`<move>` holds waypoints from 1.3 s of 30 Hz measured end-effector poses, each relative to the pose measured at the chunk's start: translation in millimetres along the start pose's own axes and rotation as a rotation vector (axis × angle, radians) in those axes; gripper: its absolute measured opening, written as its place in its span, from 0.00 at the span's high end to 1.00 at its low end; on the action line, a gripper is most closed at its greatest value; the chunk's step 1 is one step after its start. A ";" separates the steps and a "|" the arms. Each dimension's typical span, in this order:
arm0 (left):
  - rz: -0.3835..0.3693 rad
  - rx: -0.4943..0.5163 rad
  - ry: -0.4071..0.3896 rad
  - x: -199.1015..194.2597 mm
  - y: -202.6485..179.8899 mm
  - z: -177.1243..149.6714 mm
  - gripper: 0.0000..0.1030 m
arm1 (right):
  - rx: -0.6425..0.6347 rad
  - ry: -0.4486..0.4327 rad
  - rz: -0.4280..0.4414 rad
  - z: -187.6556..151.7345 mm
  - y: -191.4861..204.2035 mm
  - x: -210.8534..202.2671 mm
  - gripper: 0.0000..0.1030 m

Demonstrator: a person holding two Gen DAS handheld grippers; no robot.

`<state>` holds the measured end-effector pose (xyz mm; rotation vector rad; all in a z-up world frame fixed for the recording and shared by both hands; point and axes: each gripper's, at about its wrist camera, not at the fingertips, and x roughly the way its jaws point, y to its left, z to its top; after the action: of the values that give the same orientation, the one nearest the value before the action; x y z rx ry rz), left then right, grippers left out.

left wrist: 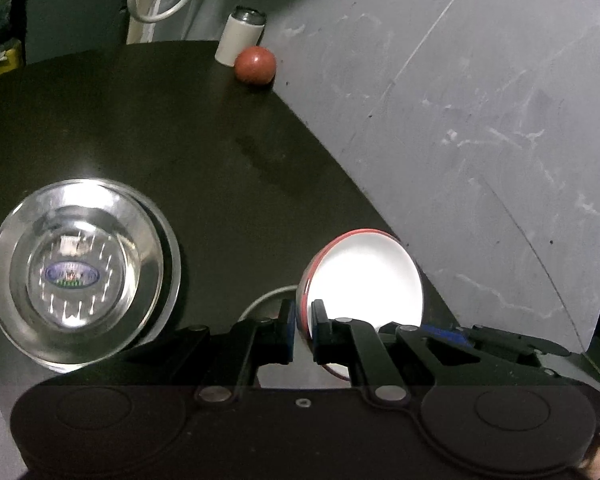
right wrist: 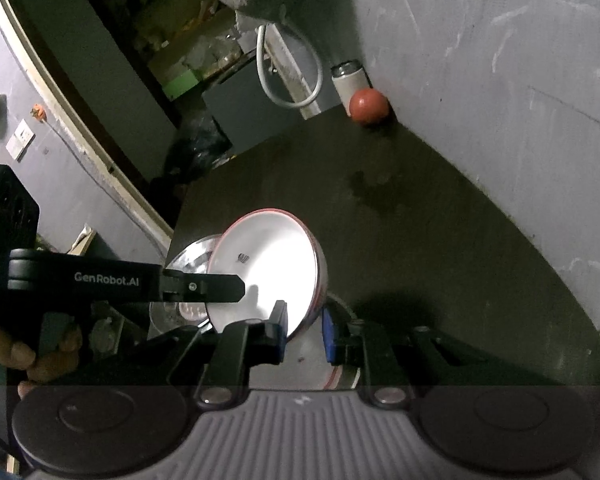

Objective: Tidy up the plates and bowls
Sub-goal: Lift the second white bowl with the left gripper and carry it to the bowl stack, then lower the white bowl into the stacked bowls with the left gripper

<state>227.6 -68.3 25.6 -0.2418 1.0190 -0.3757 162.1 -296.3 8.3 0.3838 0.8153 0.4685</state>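
A white bowl with a red rim (left wrist: 364, 276) is tilted up off the dark table. My left gripper (left wrist: 303, 320) is shut on its rim. In the right wrist view the same bowl (right wrist: 268, 268) sits between my right gripper's (right wrist: 305, 328) jaws, which stand a little apart from its rim, with a gap on the right side. The left gripper's finger (right wrist: 204, 288) reaches in from the left. A steel bowl on a steel plate (left wrist: 80, 276) sits at the table's left. A plate (right wrist: 340, 368) lies under the white bowl.
A red ball (left wrist: 256, 66) and a white can (left wrist: 240, 36) stand at the table's far corner against the grey wall (left wrist: 480, 120). The table's left edge (right wrist: 180, 216) drops to the floor. A grey hose (right wrist: 292, 76) hangs behind.
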 end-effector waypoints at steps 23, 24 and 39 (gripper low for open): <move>0.010 -0.017 0.052 -3.5 1.1 -21.9 0.92 | -0.046 0.092 0.023 -16.5 2.7 -4.6 0.80; 0.012 -0.020 0.057 -3.0 1.7 -23.0 0.92 | -0.047 0.098 0.023 -16.7 2.8 -4.1 0.80; 0.028 -0.033 0.098 6.9 5.4 -26.2 0.92 | -0.073 0.175 0.010 -15.6 4.2 5.0 0.80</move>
<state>209.3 -66.8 4.9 -0.2402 1.1247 -0.3481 152.1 -287.9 -2.5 0.2820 0.9633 0.5449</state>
